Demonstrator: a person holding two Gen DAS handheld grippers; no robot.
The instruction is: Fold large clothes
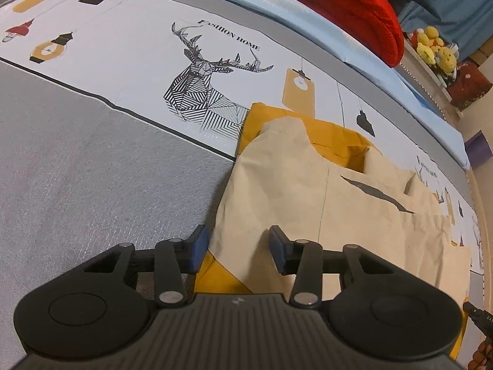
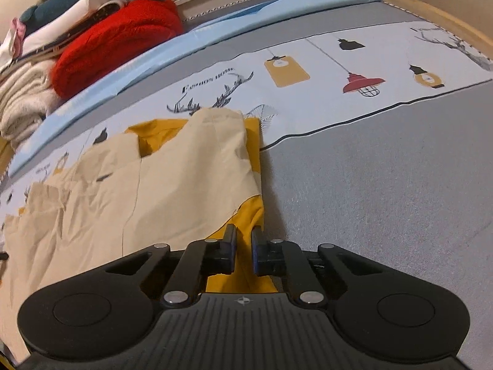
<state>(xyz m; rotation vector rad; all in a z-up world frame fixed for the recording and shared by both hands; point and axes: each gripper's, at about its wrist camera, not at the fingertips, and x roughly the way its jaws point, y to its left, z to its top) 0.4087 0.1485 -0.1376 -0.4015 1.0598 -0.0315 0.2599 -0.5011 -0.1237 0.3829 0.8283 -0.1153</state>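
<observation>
Beige-and-yellow garment [image 1: 308, 191] spread flat on printed bedsheet [image 1: 123, 55]. Left tool [image 1: 238, 248] spread wide over near cloth edge. Right tool [image 2: 243, 251] nearly closed, pinching yellow corner [image 2: 249, 215]. Red knit [image 2: 117, 43] beyond.

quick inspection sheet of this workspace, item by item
surface: bed cover, grey with a white band printed with a deer and lamps
job's things: beige and yellow garment, partly folded and wrinkled, lying flat
clutter: red knit on a pile of folded clothes at the bed's far edge
grippers: left gripper open at the garment's near edge; right gripper nearly closed around the yellow corner
cables: nothing seen
surroundings: yellow plush toys on a shelf beyond the bed; light blue sheet
</observation>
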